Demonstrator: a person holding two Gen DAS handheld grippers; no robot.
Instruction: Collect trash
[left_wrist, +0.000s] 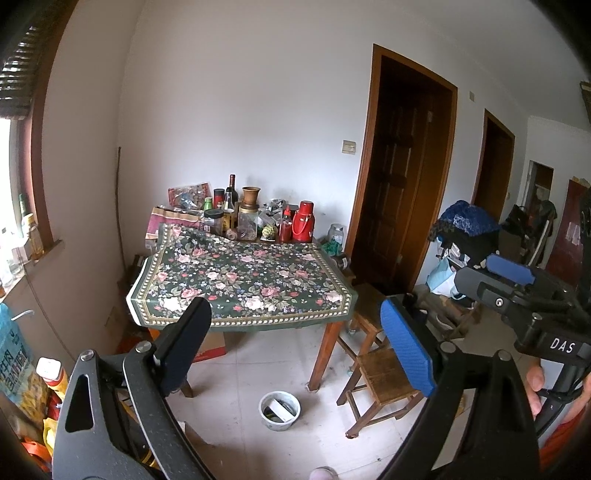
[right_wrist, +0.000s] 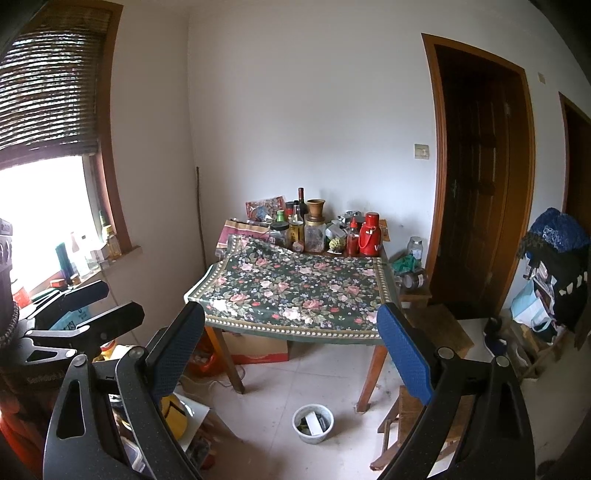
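White plastic bin (left_wrist: 279, 410) with scraps inside sits on the floor below and ahead of my left gripper (left_wrist: 295, 350), beside the worktop (left_wrist: 240, 280) leg. Both my grippers are spread wide and hold nothing; my right gripper (right_wrist: 291, 350) looks at the same bin (right_wrist: 313, 423). I judge that a careless reach could tip the light bin or knock the wooden stool (left_wrist: 380, 387) just right of it.

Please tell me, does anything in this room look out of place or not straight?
Yes. The floral tablecloth lies askew: its far left corner is lifted against the jars. A small white bin stands alone on the floor before the table.
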